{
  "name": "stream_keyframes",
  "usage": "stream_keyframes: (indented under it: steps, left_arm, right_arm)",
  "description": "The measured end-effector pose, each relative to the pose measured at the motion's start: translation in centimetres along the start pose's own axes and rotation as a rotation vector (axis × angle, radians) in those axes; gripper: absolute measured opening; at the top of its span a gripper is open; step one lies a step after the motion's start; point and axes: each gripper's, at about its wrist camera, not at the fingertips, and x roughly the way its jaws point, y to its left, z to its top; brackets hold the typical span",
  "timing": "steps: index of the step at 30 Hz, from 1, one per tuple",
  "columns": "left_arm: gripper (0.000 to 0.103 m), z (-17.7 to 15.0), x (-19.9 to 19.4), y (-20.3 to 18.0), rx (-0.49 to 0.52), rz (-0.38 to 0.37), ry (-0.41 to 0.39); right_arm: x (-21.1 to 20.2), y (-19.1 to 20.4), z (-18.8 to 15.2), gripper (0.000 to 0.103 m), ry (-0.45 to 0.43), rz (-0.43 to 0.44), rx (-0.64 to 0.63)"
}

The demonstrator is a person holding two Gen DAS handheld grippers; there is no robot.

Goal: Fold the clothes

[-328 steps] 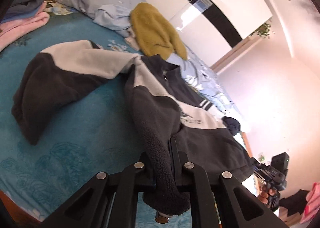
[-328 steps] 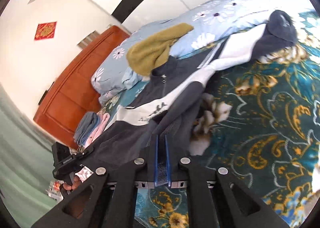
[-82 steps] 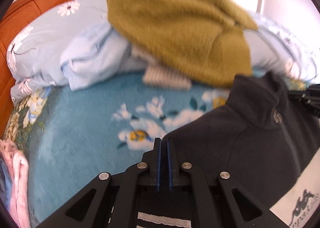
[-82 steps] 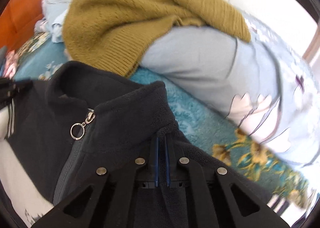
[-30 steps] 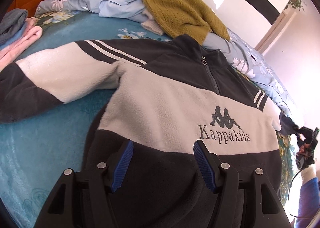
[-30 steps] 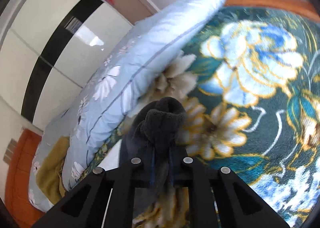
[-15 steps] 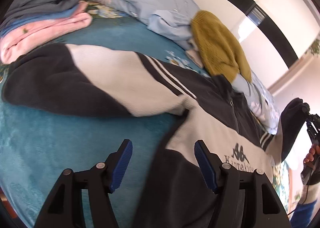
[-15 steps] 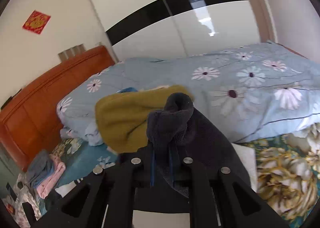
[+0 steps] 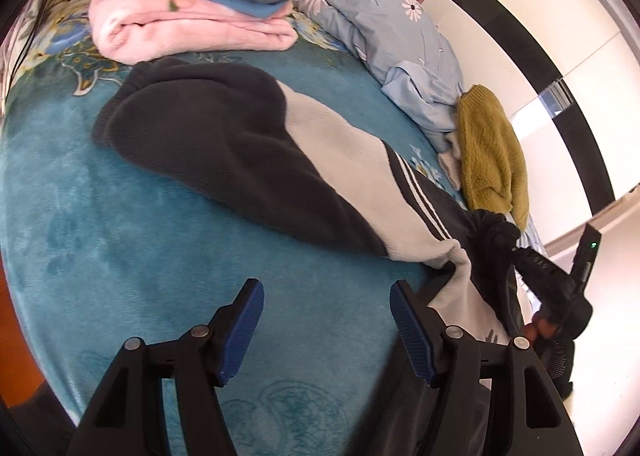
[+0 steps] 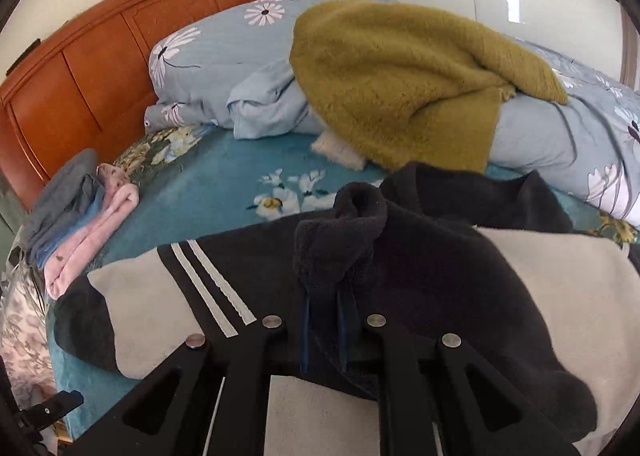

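The black and grey fleece jacket [image 9: 304, 160] lies spread on the teal bed [image 9: 120, 240], one sleeve stretched out toward the stack of folded clothes [image 9: 192, 0] by the headboard. The right gripper [image 10: 325, 320] has its jaws clenched on the dark cuff [image 10: 340, 232] of the other sleeve and holds it over the jacket's chest. The left gripper [image 9: 326, 326] hangs above bare bedspread with its jaws released and nothing between them, the stretched sleeve lying just ahead. The likely trouble: the thick cuff is bunched in the right jaws, so the sleeve may land twisted or rumpled across the body. A careless left grasp might also catch bedspread pile along with fleece, dragging the jacket askew. The mustard sweater [image 10: 400, 84] lies close behind the collar and could snag. No containers are in view.
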Motion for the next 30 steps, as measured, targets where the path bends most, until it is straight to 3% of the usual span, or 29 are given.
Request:
stream_keyframes:
  steps: [8, 13, 19, 20, 24, 27, 30]
  left_arm:
    - [0.070, 0.0, 1.0, 0.4, -0.017, -0.008, 0.022]
    - [0.070, -0.3, 1.5, -0.2, 0.007, -0.003, 0.045]
    - [0.070, 0.3, 2.6, -2.7, 0.051, -0.010, 0.062]
    - [0.070, 0.6, 3.0, -3.8, 0.078, -0.023, 0.069]
    - [0.071, 1.9, 5.0, -9.2, 0.207, -0.086, 0.095]
    - [0.074, 2.9, 8.2, -13.7, 0.302, -0.126, 0.138]
    - [0.074, 3.6, 12.4, -16.6, 0.311, -0.173, 0.229]
  right_arm:
    - [0.7, 3.2, -0.7, 0.012, 0.002, 0.011, -0.079]
    - [2.5, 4.1, -1.3, 0.017, 0.079, 0.000, -0.131]
    - [1.2, 4.5, -2.1, 0.041, 0.107, 0.169, -0.223]
    - [0.7, 4.4, -2.1, 0.041, 0.108, 0.193, -0.236]
    - [-2.4, 0.8, -1.3, 0.043, 0.064, 0.245, -0.133]
    - [-5.1, -3.2, -0.9, 0.046, 0.008, 0.187, -0.045]
    - [-7.8, -7.9, -1.0, 0.046, -0.034, 0.110, 0.046]
